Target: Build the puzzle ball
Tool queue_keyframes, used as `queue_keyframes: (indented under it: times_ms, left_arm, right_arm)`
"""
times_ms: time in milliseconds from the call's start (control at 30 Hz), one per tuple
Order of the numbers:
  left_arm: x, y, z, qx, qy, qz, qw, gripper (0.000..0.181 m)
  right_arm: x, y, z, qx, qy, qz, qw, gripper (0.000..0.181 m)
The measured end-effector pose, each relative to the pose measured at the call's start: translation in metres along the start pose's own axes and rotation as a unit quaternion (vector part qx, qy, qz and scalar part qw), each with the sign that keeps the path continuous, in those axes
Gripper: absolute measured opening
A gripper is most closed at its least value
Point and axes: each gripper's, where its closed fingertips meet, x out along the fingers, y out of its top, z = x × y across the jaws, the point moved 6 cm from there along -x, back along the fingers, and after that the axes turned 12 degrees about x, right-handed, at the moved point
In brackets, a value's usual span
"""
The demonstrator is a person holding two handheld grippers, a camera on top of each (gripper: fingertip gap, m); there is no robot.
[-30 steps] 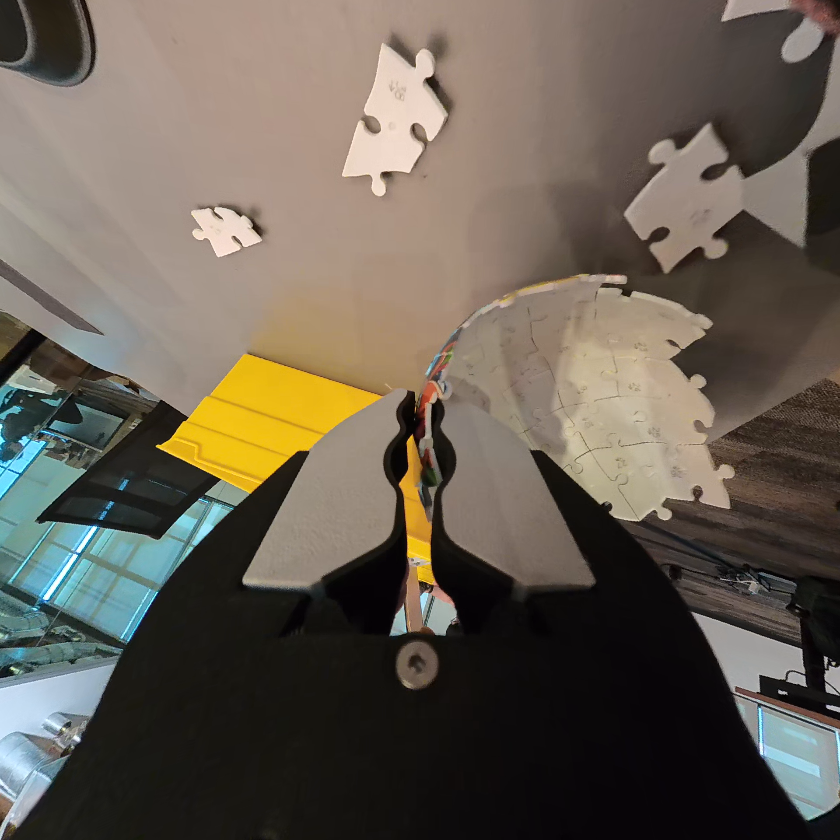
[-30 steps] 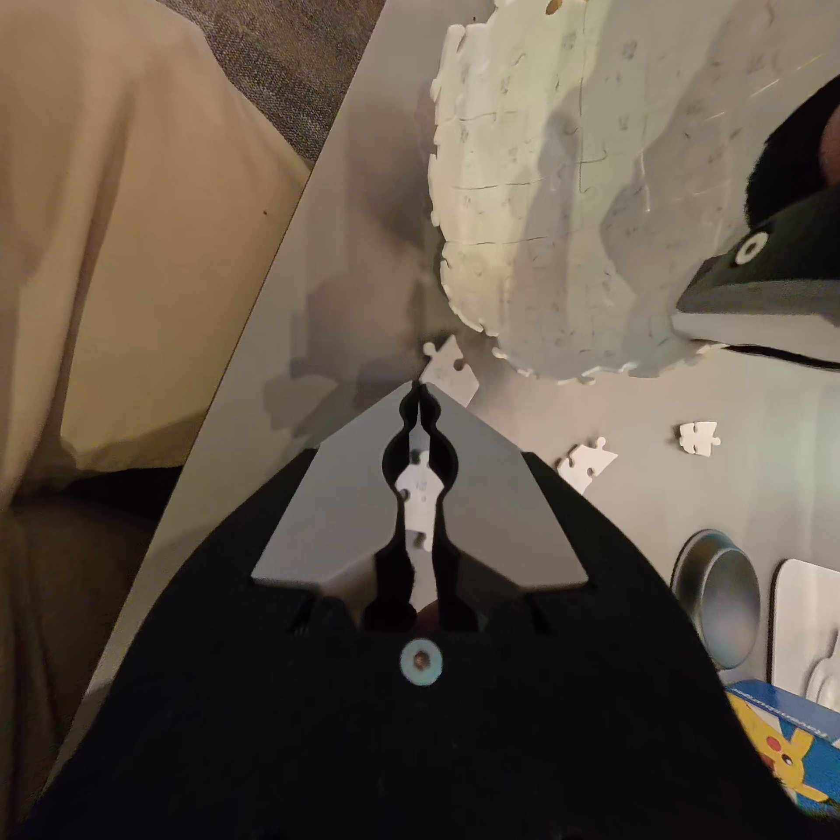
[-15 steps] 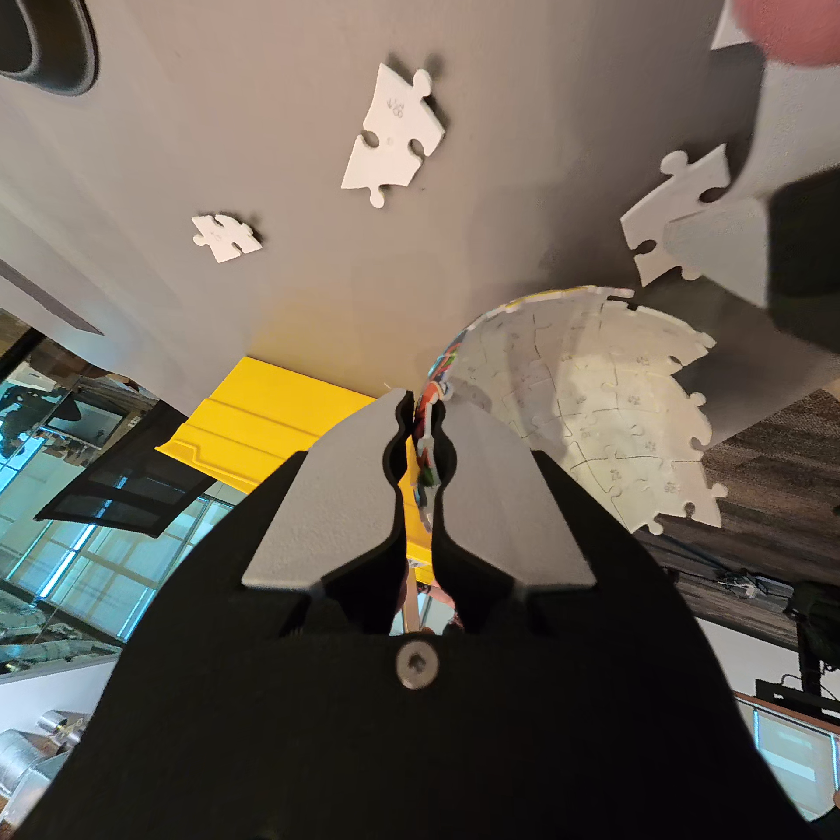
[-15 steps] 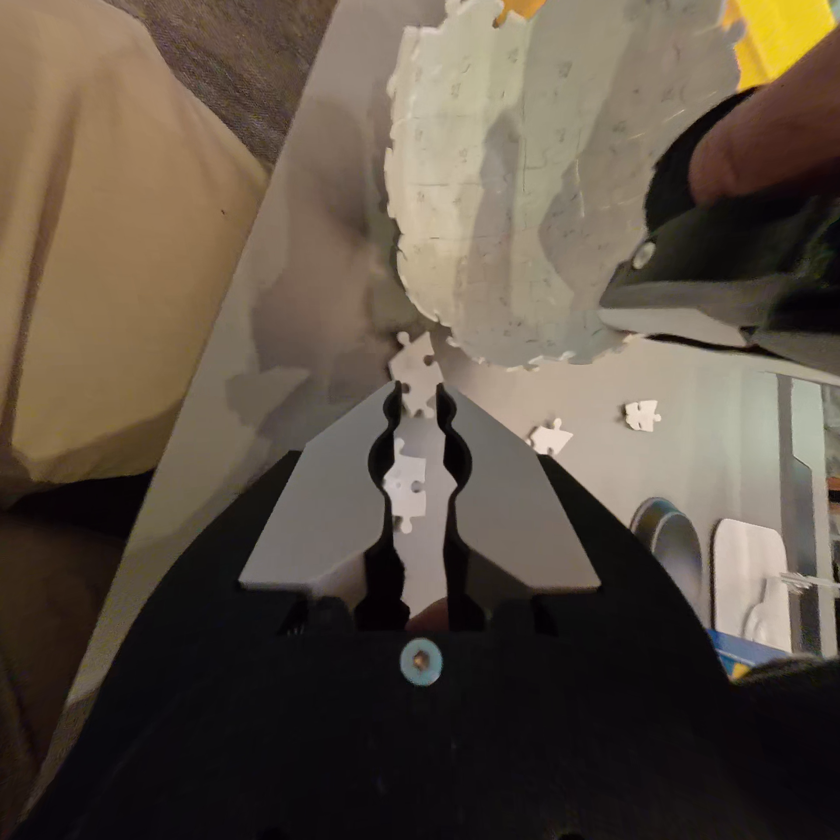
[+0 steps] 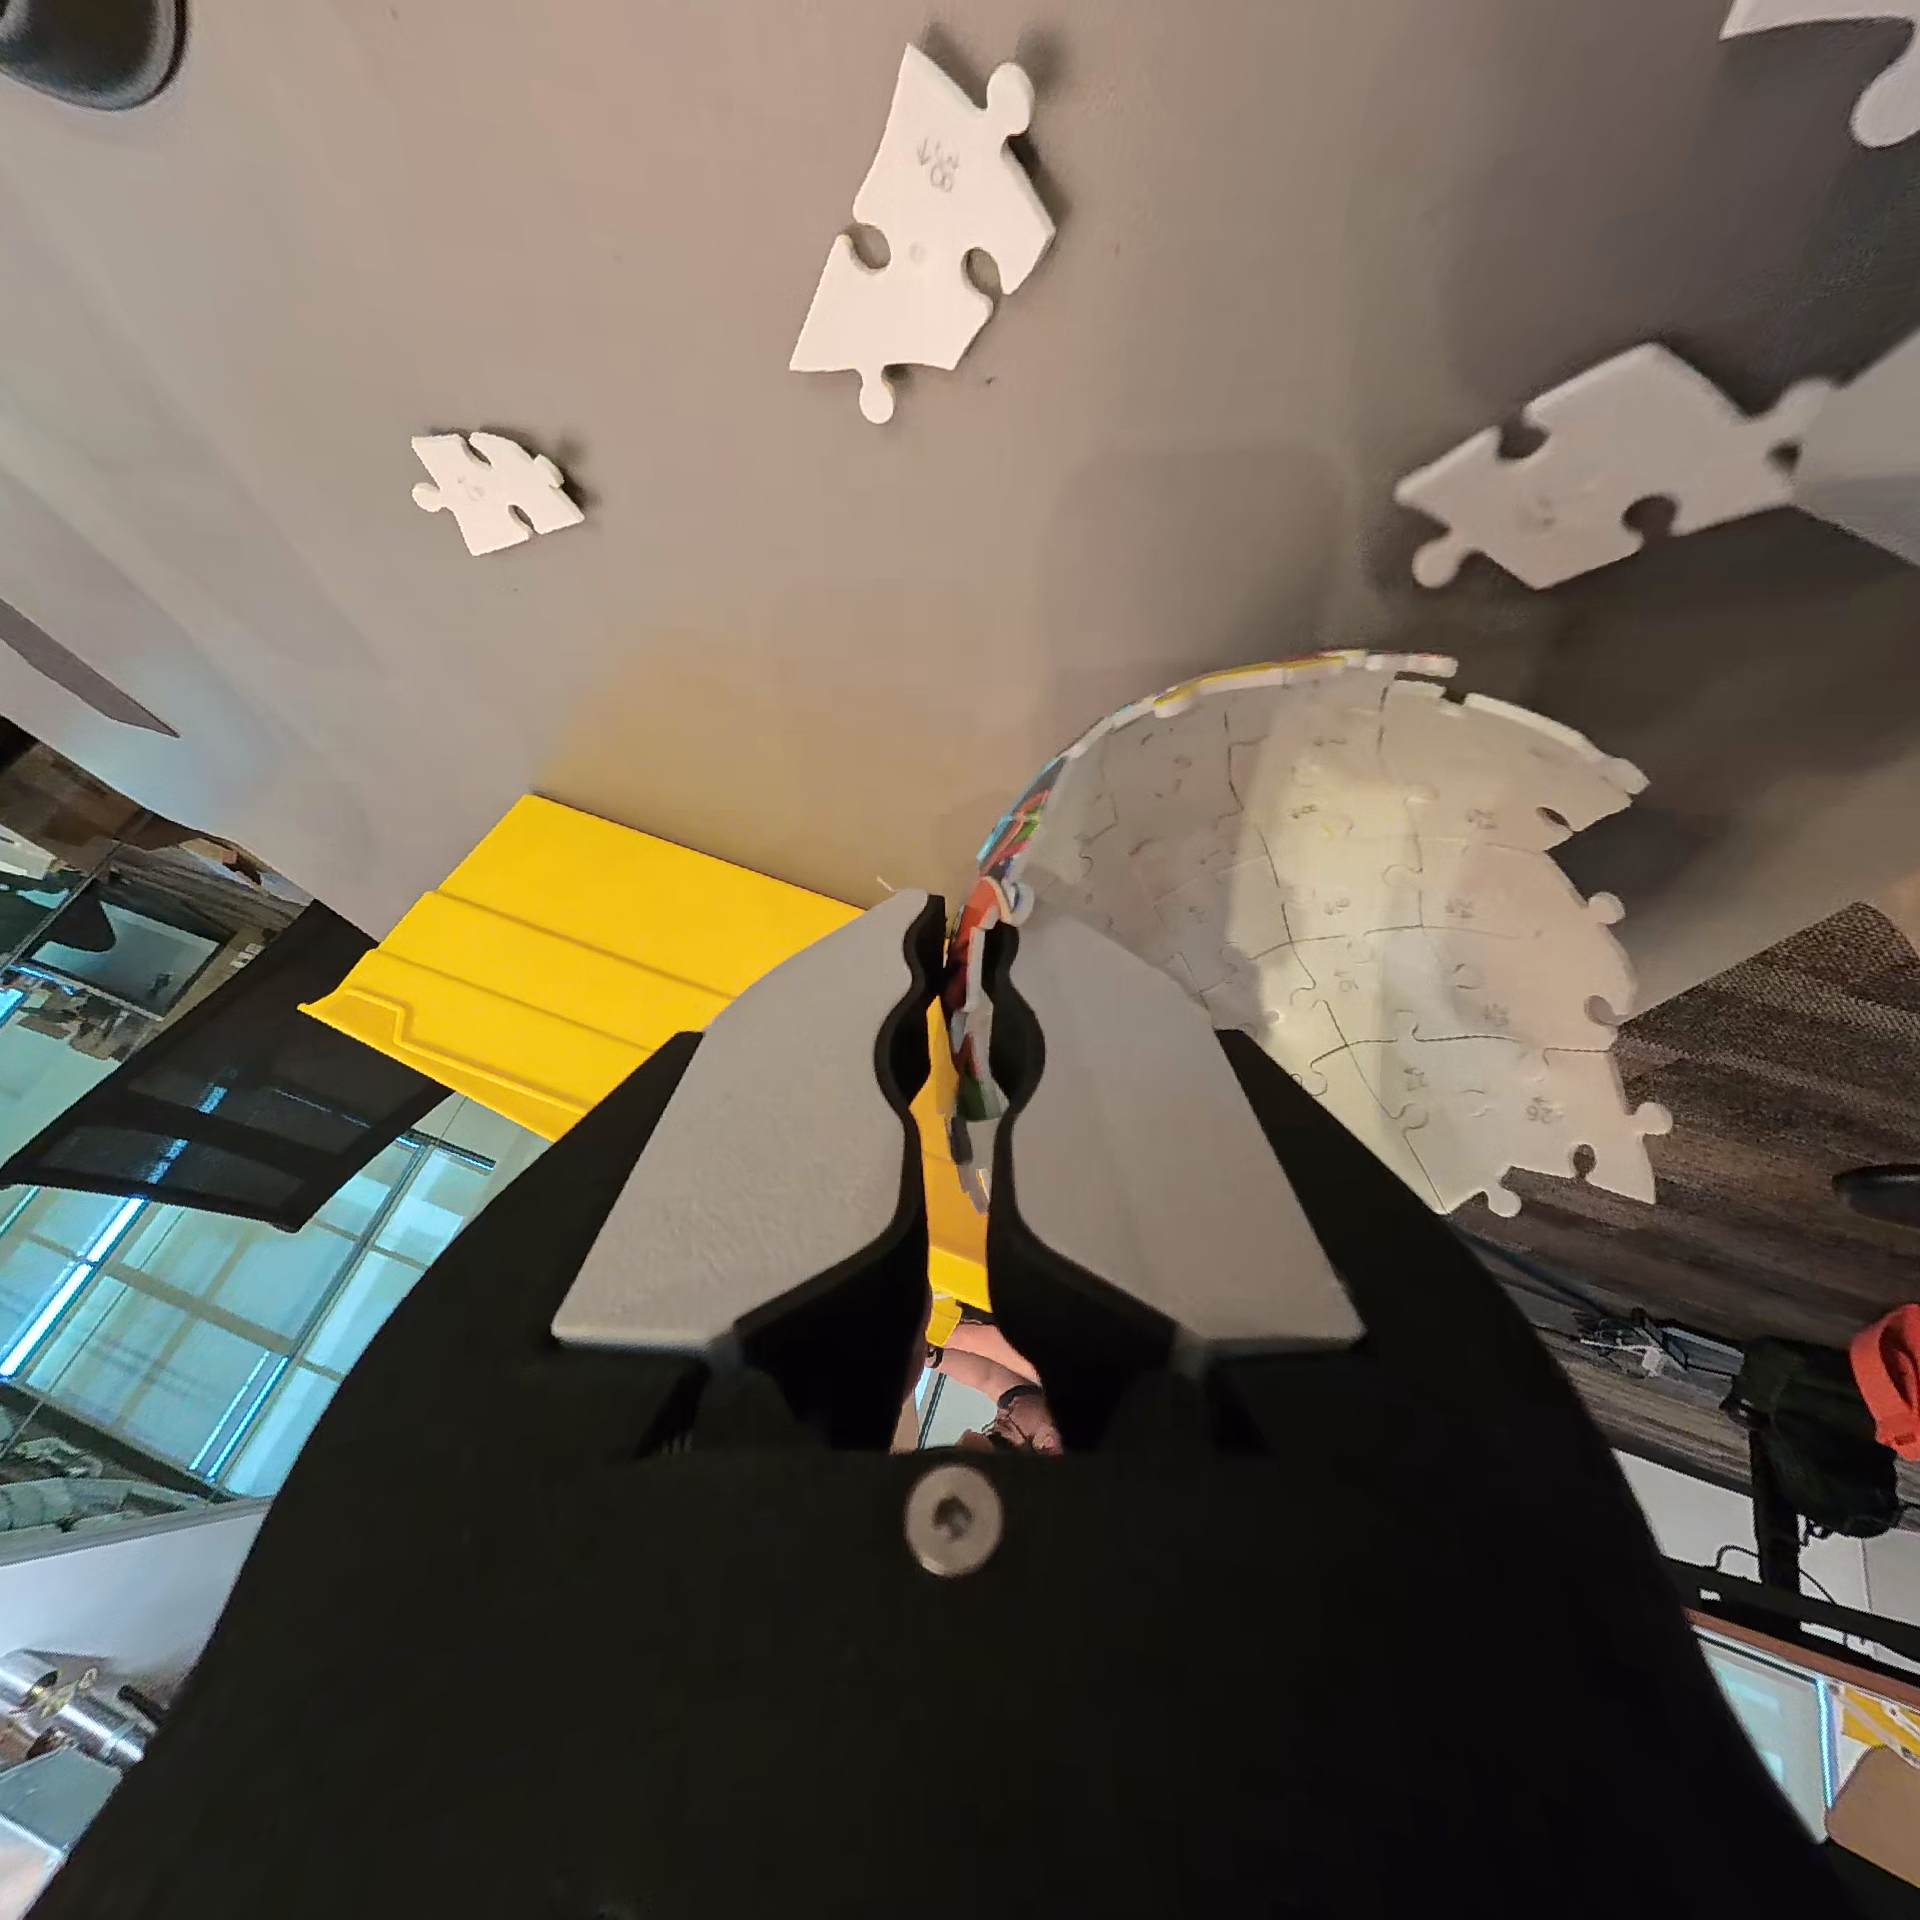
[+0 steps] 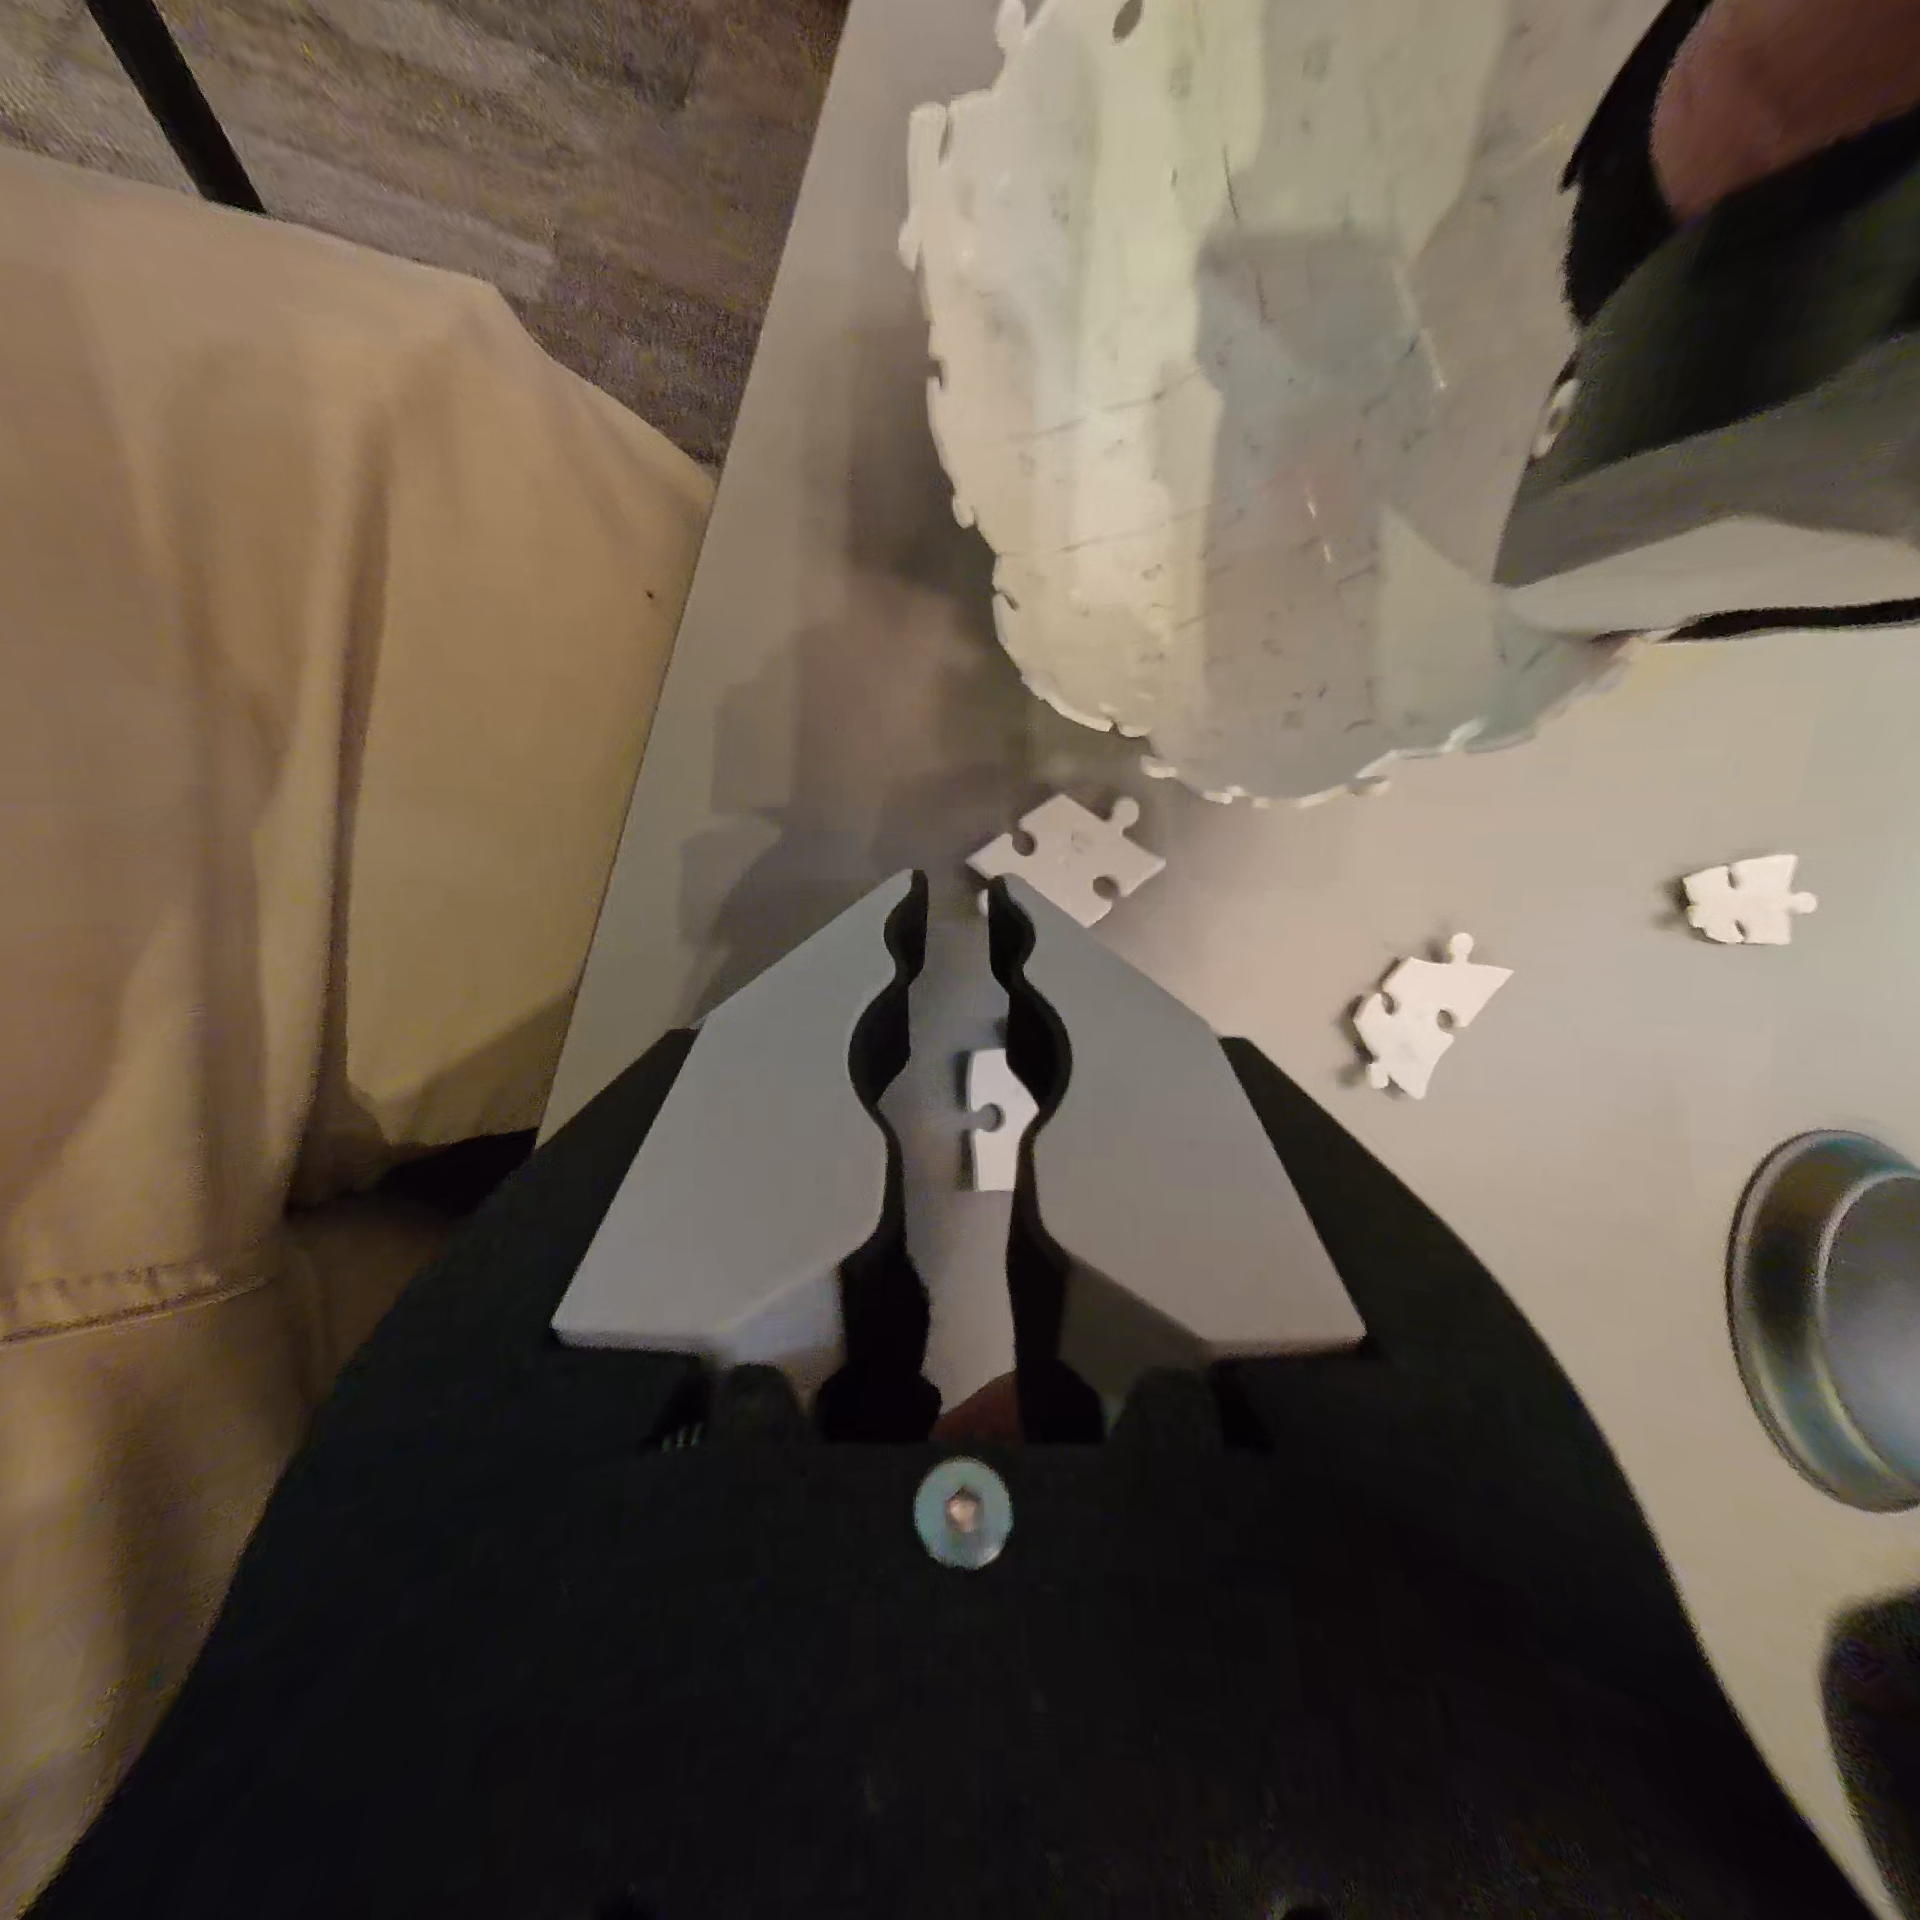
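The half-built puzzle ball [image 5: 1351,914] is a curved white shell with a coloured outer face. My left gripper [image 5: 961,925] is shut on its rim and holds it above the grey table [image 5: 520,260]. In the right wrist view the ball [image 6: 1195,416] hangs ahead with the left gripper [image 6: 1714,468] on it. My right gripper [image 6: 956,894] is slightly open and empty, low over the table. One loose white piece [image 6: 1070,857] lies just past its tips, another [image 6: 987,1117] shows on the table through the gap. More loose pieces [image 5: 935,218] [image 5: 494,494] [image 5: 1579,483] lie on the table.
Two more pieces [image 6: 1423,1023] [image 6: 1745,899] lie to the right. A round metal tin [image 6: 1829,1309] sits at the right edge. A person's beige clothing [image 6: 260,675] is beyond the table's left edge. A yellow object [image 5: 623,966] lies beyond the table. The gap from one gripper's tips to the other's is roughly 12 centimeters. Between my left fingertips and the yellow object [image 5: 623,966] there is roughly 15 centimeters.
My right gripper has gone from shut to slightly open and drawn back from the ball toward the nearest loose piece. The left gripper still holds the ball, which has barely moved.
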Motion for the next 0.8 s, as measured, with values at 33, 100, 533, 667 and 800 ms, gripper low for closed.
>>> queue_keyframes:
  times_ms: [33, 100, 533, 667, 800]
  left_arm:
    - [0.0, 0.0, 0.0, -0.001, -0.001, 0.001, 1.0, 0.006]
    - [0.0, -0.001, 0.0, -0.002, -0.001, 0.002, 1.0, 0.006]
    - [0.002, -0.001, 0.001, -0.007, 0.0, 0.002, 1.0, 0.006]
    - [0.002, -0.001, 0.001, -0.009, 0.001, 0.002, 1.0, 0.006]
    - [0.002, -0.001, 0.001, -0.012, 0.001, 0.002, 1.0, 0.006]
  right_arm:
    - [-0.003, 0.001, 0.002, 0.005, -0.004, 0.005, 1.0, 0.01]
    - [-0.005, -0.002, 0.007, 0.01, -0.013, 0.003, 1.0, 0.01]
    - [0.01, 0.0, -0.001, -0.005, -0.011, -0.002, 1.0, 0.005]
    - [0.015, 0.003, 0.0, 0.003, -0.015, 0.006, 1.0, 0.002]
    - [0.019, 0.005, 0.004, 0.008, -0.024, 0.014, 1.0, 0.001]
